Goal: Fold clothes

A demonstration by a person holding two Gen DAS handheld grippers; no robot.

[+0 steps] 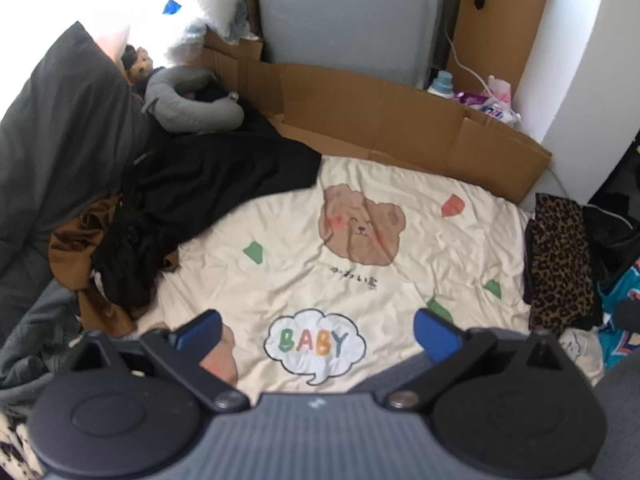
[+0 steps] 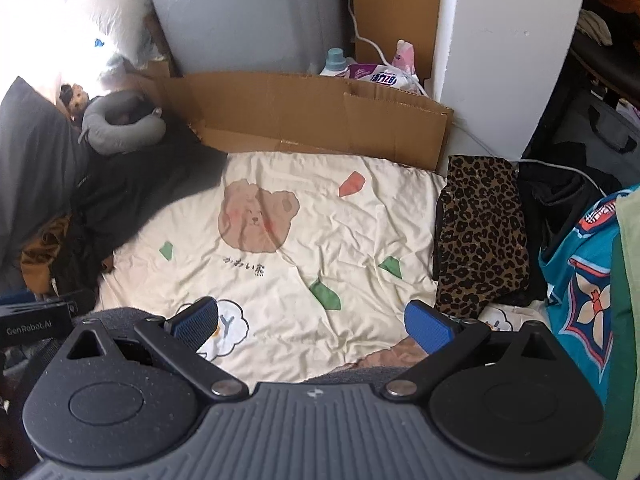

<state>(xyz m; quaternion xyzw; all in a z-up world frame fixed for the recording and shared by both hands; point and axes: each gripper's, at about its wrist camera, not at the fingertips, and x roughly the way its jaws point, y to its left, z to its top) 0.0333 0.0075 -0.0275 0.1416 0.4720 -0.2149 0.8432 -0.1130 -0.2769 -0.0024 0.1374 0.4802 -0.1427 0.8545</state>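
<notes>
Your bed sheet (image 1: 400, 300), cream with a bear print, lies bare in the middle, ready as a folding surface. The unfolded heap (image 1: 192, 208) of black and brown clothes sits at 9 o'clock; the folded leopard-print piece (image 2: 480, 232) rests at 3 o'clock. Both your left gripper (image 1: 316, 330) and right gripper (image 2: 312, 320) hover with jaws spread wide, holding nothing. Reach for one garment's edge, not the whole heap. Cardboard (image 1: 400, 120) walls 12 o'clock.

My left gripper (image 1: 316, 332) wears ribbed matt plastic with textured blue rubbery pads (image 1: 436, 334). The cream bedsheet (image 1: 400, 280) is wrinkled cotton-like cloth; the cardboard (image 1: 380, 120) at upper centre looks dull and creased.
</notes>
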